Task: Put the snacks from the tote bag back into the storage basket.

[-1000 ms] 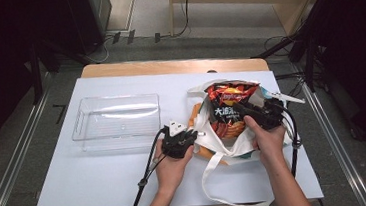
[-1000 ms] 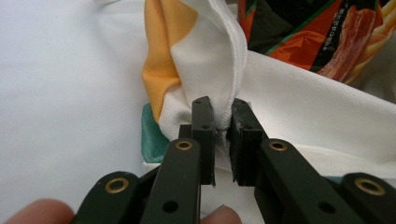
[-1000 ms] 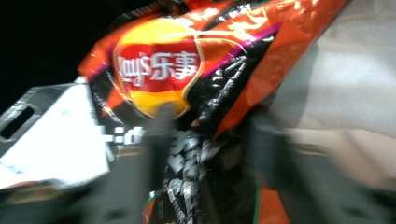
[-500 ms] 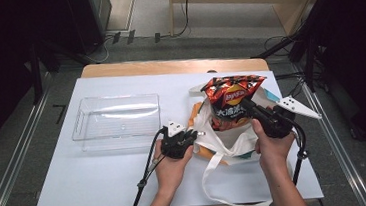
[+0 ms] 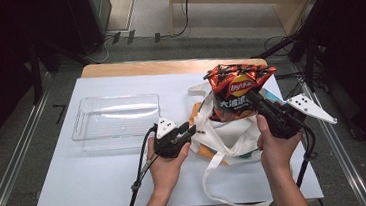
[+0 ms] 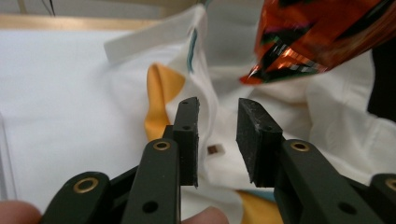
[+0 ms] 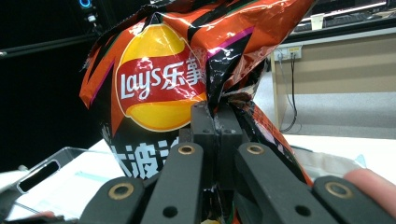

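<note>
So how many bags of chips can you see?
1. The chip bag hangs pinched in the right gripper, lifted above the white tote bag on the table. More bags could be hidden inside the tote; I can't see into it.

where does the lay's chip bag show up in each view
high view: Lay's chip bag right of centre, lifted above the white tote bag, pinched by the right gripper.
left gripper view: its lower corner at top right.
right gripper view: centre, clamped between the jaws.
Shared landmark: the white tote bag.
</note>
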A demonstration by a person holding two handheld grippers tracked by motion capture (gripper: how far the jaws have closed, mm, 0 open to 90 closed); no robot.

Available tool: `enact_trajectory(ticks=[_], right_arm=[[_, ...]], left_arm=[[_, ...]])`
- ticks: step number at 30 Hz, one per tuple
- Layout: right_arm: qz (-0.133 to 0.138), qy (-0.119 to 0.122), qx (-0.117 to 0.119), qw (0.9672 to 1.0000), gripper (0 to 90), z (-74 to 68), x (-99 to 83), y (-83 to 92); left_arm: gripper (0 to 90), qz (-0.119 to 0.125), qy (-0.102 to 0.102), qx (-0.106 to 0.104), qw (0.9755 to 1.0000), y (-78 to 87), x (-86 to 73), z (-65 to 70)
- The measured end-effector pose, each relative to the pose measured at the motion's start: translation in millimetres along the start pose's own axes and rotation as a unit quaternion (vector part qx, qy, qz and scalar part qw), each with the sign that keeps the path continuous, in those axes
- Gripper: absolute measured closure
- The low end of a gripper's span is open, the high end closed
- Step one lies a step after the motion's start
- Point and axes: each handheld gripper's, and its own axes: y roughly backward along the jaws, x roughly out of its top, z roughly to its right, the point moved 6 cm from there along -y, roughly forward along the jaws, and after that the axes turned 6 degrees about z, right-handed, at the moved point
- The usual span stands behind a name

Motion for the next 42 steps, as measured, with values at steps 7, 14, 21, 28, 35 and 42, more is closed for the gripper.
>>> enact_trajectory(ticks=[7,14,21,28,35,42], right_arm=[[0.001,0.002,0.0,1.0,90.0,-10.8,0.3,-1.5],[-0.007,0.008,0.0,0.9999,90.0,-18.2,-5.6,-4.9],[-0.011,0.007,0.005,0.9999,90.0,-27.0,-13.7,-8.1],[-0.015,0.011,0.014,0.9997,90.0,-38.0,-22.1,-7.1],[-0.025,0.025,0.024,0.9991,90.0,-49.5,-32.1,-5.5],[-0.028,0.039,0.03,0.9984,89.0,-47.3,-33.1,-1.2]], left_arm=[[62.8,0.038,-0.02,-0.01,0.999,15.2,32.8,8.2],[54.8,0.076,-0.028,-0.028,0.9963,27.9,60.8,14.7],[44.3,0.089,-0.037,-0.066,0.9932,27.6,80.5,29.0],[34.4,0.096,-0.006,-0.084,0.9917,22.4,95.9,32.7],[49.9,0.081,0.027,-0.089,0.9924,13.5,99.8,29.6],[84.4,0.081,0.04,-0.096,0.9913,17.0,104.7,23.9]])
